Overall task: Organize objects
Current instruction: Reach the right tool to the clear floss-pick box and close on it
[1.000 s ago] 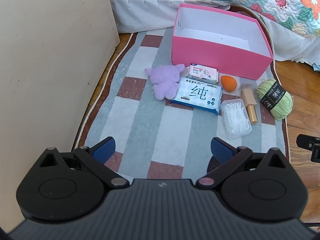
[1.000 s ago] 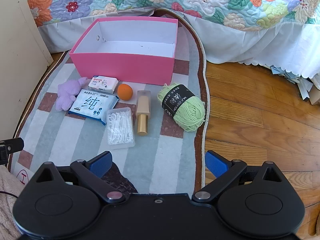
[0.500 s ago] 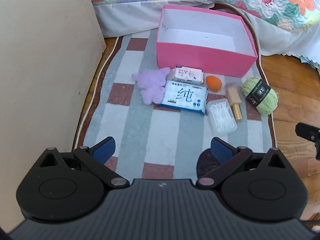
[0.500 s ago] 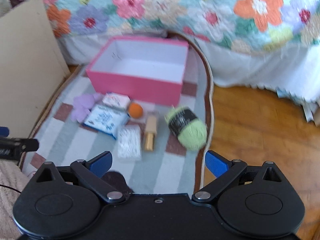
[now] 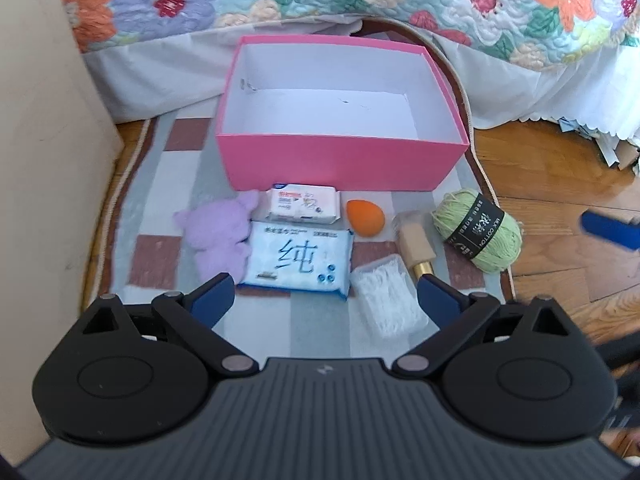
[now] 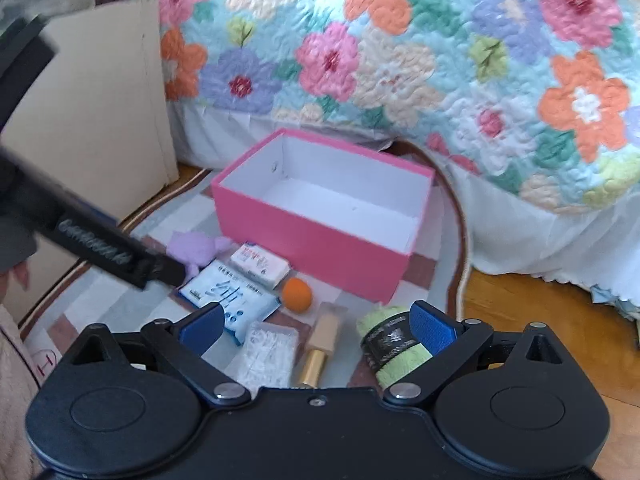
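pink box [image 5: 340,164] sits open on the striped rug [image 5: 256,332], white inside, nothing visible in it, its far side close to the white bed skirt [image 5: 168,76] under a floral quilt [image 6: 400,52]. in front of its near wall lies a row of loose items: a small white wipes pack [image 5: 302,204] just beside an orange egg-shaped sponge [image 5: 365,218]; nearer, a lilac plush toy [image 5: 218,236] touching the left edge of a larger blue-and-white tissue pack [image 5: 298,260]; a clear box of cotton swabs [image 5: 388,300] beside that pack; a bottle with a beige cap and gold body [image 5: 416,246] lying flat between the swabs and a green yarn ball [image 5: 478,230] with a black label, which rests at the rug's right edge by the wooden floor [image 5: 560,184]. left hand-held gripper [image 5: 324,300] is held above the near part of the rug, jaws spread wide and holding nothing, the tissue pack and swab box lying ahead between its blue fingertips [image 5: 212,300]. right hand-held gripper [image 6: 316,328] is likewise wide apart and empty; in its view the swab box [image 6: 270,354] and bottle [image 6: 322,346] lie between its fingertips, and the yarn ball [image 6: 390,344] is partly hidden behind the right fingertip [image 6: 432,326]. a beige panel [image 5: 44,160] stands along the rug's left side. in the right wrist view the left tool's dark body [image 6: 96,248] crosses the left of the frame, blurred, covering part of the plush toy [image 6: 196,248].
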{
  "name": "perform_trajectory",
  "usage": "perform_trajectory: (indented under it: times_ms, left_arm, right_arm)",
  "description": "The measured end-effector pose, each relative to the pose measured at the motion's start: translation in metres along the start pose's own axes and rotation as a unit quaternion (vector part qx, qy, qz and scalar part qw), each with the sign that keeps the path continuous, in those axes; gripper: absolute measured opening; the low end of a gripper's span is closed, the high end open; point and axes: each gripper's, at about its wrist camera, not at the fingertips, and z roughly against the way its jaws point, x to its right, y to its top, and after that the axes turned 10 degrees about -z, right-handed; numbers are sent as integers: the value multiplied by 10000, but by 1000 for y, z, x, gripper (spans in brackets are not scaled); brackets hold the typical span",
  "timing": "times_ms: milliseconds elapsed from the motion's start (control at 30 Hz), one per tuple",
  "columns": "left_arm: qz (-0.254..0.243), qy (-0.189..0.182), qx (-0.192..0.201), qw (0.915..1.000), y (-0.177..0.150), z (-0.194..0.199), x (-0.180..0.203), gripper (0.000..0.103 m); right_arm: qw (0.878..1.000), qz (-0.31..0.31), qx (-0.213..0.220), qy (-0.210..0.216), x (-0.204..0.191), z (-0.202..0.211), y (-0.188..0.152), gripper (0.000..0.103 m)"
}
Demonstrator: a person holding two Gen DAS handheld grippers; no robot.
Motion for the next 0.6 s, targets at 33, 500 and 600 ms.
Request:
perform_trajectory:
  times_ms: [33,500,600]
  left_arm:
    - [15,-47,-15,10000,1,-8,0,99]
    - [1047,-1006,-356,9888,-41,-98,-23,92]
    - [1209,-1078,-318,9863,-48,-107,-30,90]
  right_arm:
    - [10000,0,-58,49,-1,-7,-3,99]
    - [9937,-261,-896,627,-22,-101,-45,92]
    - [9925,-394,-927,686,-24,-114,-55,92]
